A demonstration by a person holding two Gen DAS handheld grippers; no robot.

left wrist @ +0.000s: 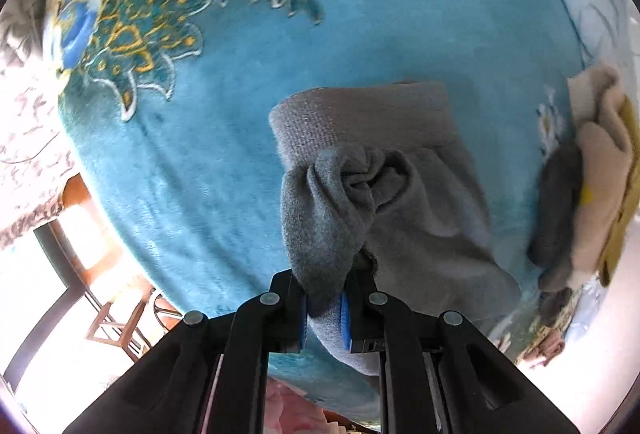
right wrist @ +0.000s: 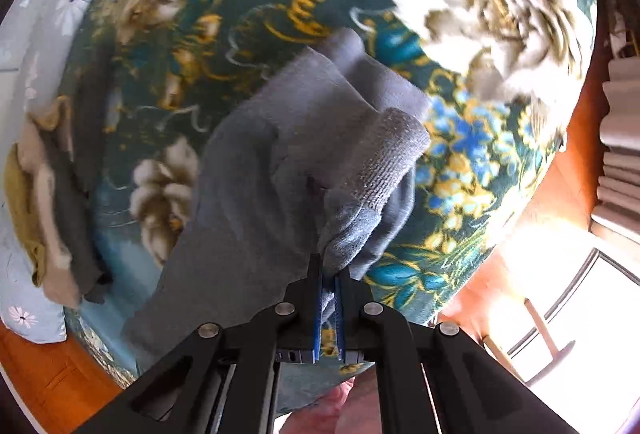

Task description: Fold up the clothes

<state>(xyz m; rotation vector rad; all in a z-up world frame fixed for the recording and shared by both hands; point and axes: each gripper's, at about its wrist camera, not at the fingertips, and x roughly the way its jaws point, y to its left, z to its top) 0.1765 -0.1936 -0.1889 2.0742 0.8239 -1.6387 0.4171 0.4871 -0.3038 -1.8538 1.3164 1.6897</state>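
Note:
A grey knit garment (left wrist: 384, 194) with a ribbed hem hangs bunched over a teal floral blanket (left wrist: 224, 138). My left gripper (left wrist: 326, 298) is shut on a thick fold of its grey cloth. In the right wrist view the same grey garment (right wrist: 280, 170) drapes down from my right gripper (right wrist: 330, 274), which is shut on a thin edge next to the ribbed cuff (right wrist: 388, 158). Both grippers hold the garment above the blanket (right wrist: 280, 14).
A pile of cream, yellow and dark grey clothes (left wrist: 592, 186) lies at the blanket's right side, and shows in the right wrist view (right wrist: 48, 202) at the left. A pale daisy-print sheet (right wrist: 36, 34) borders the blanket. Wooden floor (right wrist: 560, 174) and chair legs (left wrist: 120, 318) lie beyond the bed edge.

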